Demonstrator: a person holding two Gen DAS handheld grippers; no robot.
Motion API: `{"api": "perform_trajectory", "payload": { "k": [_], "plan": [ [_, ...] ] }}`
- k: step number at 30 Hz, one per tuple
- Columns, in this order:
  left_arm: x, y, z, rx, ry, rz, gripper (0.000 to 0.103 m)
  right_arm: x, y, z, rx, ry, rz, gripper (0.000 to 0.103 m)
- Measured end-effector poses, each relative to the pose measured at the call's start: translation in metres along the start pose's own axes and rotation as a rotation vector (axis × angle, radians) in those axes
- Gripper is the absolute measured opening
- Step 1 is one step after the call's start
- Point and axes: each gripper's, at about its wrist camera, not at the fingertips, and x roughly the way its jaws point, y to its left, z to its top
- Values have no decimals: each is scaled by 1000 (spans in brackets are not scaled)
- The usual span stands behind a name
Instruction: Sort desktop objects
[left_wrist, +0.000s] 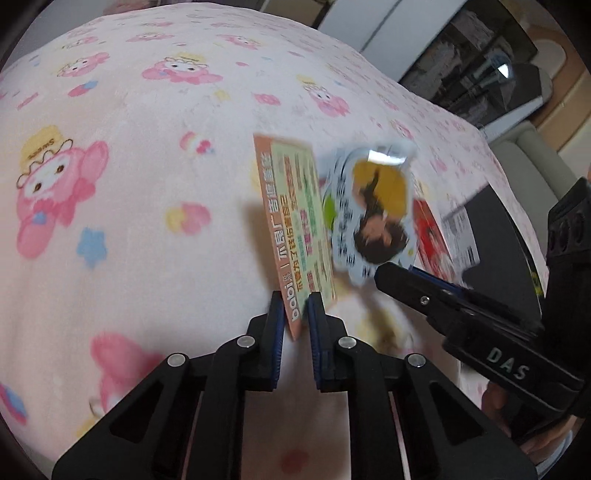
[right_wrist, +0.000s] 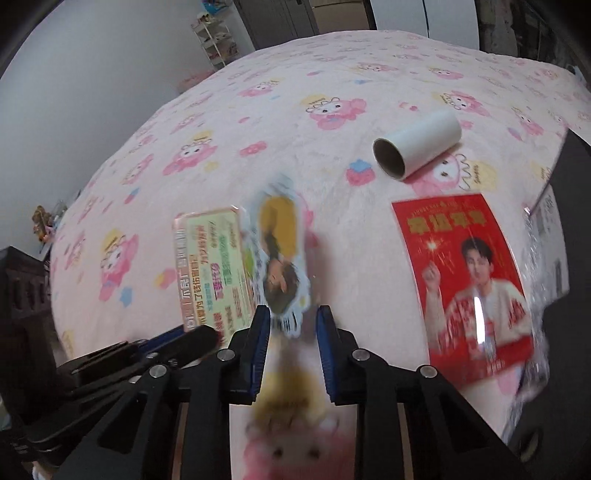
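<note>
My left gripper (left_wrist: 297, 299) is shut on an orange and green printed card (left_wrist: 295, 221) and holds it up above the pink cartoon-print cloth (left_wrist: 129, 184). The card also shows in the right wrist view (right_wrist: 212, 266). A die-cut sticker of a dark-haired person in yellow (left_wrist: 373, 206) hangs blurred beside the card. In the right wrist view this sticker (right_wrist: 280, 258) lies between my right gripper's (right_wrist: 293, 314) parted fingers, its lower edge near the left pad; the jaws do not press it. A red photo card (right_wrist: 469, 284) lies flat to the right.
A white cardboard tube (right_wrist: 417, 144) lies on its side on the cloth (right_wrist: 258, 110) at the back right. A crinkled clear plastic wrapper (right_wrist: 543, 258) and a dark object (left_wrist: 498, 236) sit at the right edge. Shelves (right_wrist: 214, 37) stand beyond the far side.
</note>
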Motion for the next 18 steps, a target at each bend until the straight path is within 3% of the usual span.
{"api": "perform_trajectory", "payload": {
  "k": [8,15,18],
  "plan": [
    [-15,-43,-62,123,80,-61,7,-45,-6,-61,34,14,-9,22],
    [-20,-34,-59,57,40,-78,8,-77,-16,-107,92,25,-11,22],
    [-22,-29,-56,25,21,-85,9,-84,-19,-107,101,15,-24,23]
  ]
}}
